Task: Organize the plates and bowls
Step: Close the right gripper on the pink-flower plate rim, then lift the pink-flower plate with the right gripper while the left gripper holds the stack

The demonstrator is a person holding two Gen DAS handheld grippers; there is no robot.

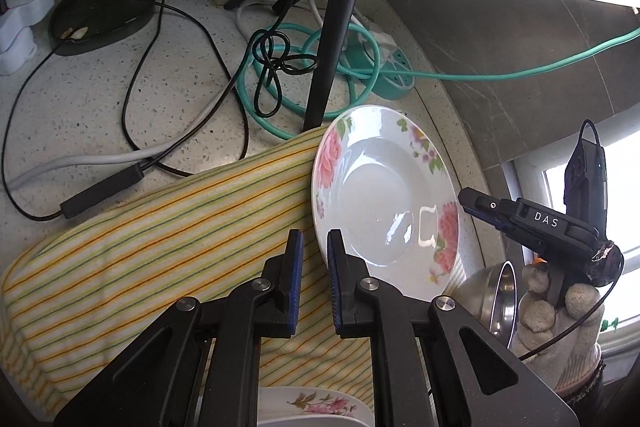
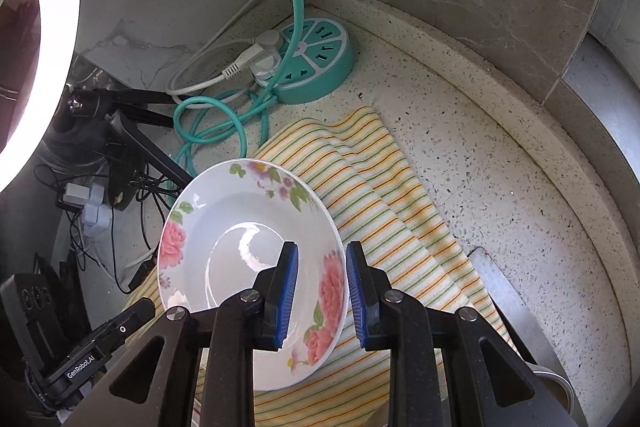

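A white plate with pink flowers stands tilted on its edge over the striped yellow cloth. My left gripper is open; the plate's left rim sits between its blue pads, and I cannot tell if they touch it. In the right wrist view the same plate has its right rim between the pads of my right gripper, which is open with a gap around the rim. A steel bowl shows below the right hand. Another flowered dish lies under the left gripper.
A black tripod and tangled black and teal cables lie behind the cloth. A teal round power strip sits by the back wall. A ring light stands at left. A steel object lies at the cloth's right edge.
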